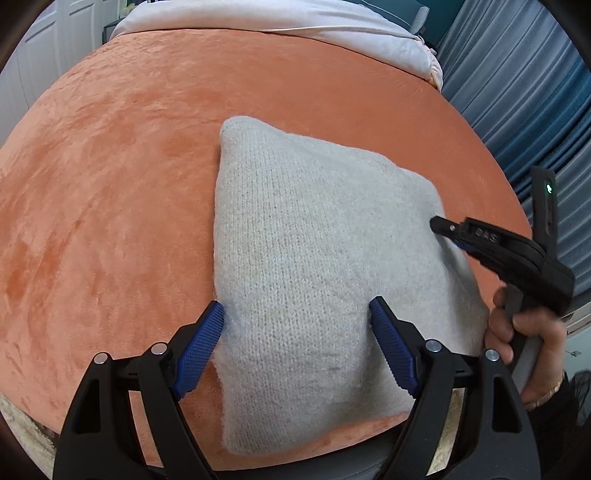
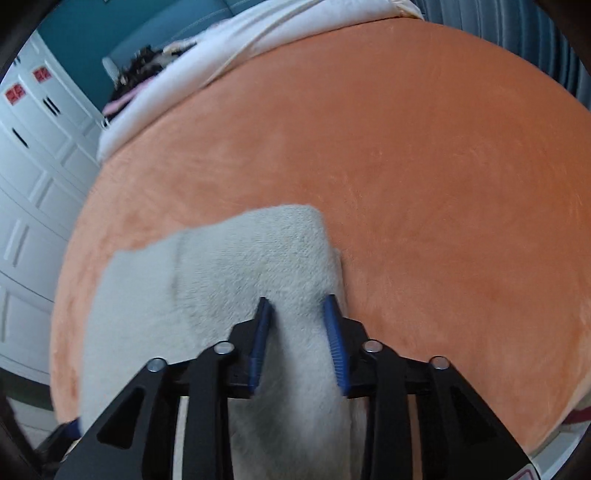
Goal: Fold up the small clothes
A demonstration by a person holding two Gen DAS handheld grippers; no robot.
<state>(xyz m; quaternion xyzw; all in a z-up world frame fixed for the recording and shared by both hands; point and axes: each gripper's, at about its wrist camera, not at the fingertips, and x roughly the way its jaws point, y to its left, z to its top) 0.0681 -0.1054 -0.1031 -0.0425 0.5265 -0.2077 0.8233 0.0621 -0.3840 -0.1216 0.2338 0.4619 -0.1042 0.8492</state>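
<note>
A light grey knitted garment (image 1: 314, 258) lies folded into a rough rectangle on the orange plush bed cover (image 1: 110, 166). My left gripper (image 1: 297, 317) is open, its blue pads spread over the garment's near part. My right gripper (image 1: 441, 225) shows at the garment's right edge in the left wrist view, held by a hand. In the right wrist view, the right gripper (image 2: 297, 306) has its jaws partly open with the grey garment (image 2: 221, 280) between and under them; the cover (image 2: 443, 184) spreads beyond.
White bedding (image 1: 277, 18) is piled at the far end of the bed. Blue curtains (image 1: 535, 92) hang to the right. White cabinet doors (image 2: 29, 184) stand to the left in the right wrist view. The bed's near edge is just below my grippers.
</note>
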